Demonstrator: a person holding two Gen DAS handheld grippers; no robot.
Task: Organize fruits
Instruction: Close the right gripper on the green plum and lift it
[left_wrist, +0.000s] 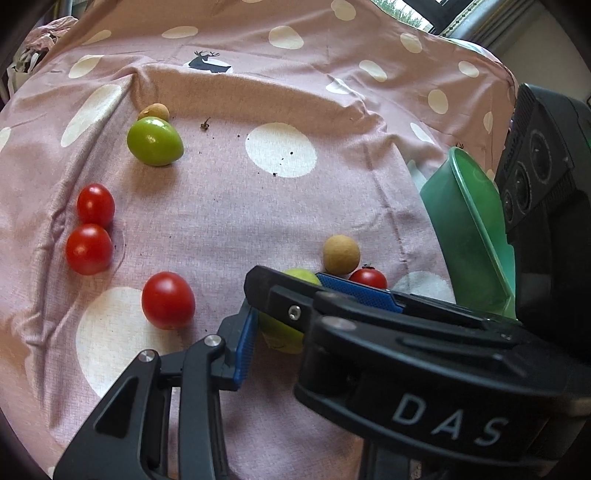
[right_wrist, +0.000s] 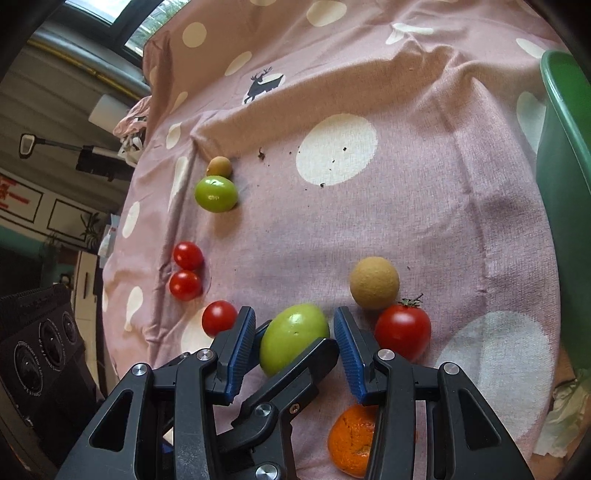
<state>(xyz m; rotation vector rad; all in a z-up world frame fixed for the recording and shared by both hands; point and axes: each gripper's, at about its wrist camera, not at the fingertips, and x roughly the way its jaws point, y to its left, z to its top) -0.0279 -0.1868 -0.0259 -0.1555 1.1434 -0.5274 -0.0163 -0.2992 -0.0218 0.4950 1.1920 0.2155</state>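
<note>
Fruits lie on a pink dotted cloth (right_wrist: 406, 221). A green fruit (right_wrist: 293, 338) sits between the blue pads of my right gripper (right_wrist: 293, 349), whose jaws are open around it with gaps on both sides. One finger of the other gripper crosses under this fruit. In the left wrist view the same green fruit (left_wrist: 280, 332) lies between the fingers of my left gripper (left_wrist: 284, 317), which looks open. Beside it are a tan round fruit (right_wrist: 374, 282), a stemmed tomato (right_wrist: 402, 330) and an orange (right_wrist: 351, 443). Three tomatoes (left_wrist: 168, 300) (left_wrist: 88, 249) (left_wrist: 95, 205), another green fruit (left_wrist: 154, 141) and a small tan fruit (left_wrist: 155, 110) lie to the left.
A green plastic basin (left_wrist: 469, 225) stands at the right edge; it also shows in the right wrist view (right_wrist: 565, 155). Crumpled tissue (right_wrist: 565, 413) lies below it. Dark crumbs dot the cloth. The cloth's left edge drops off toward the room.
</note>
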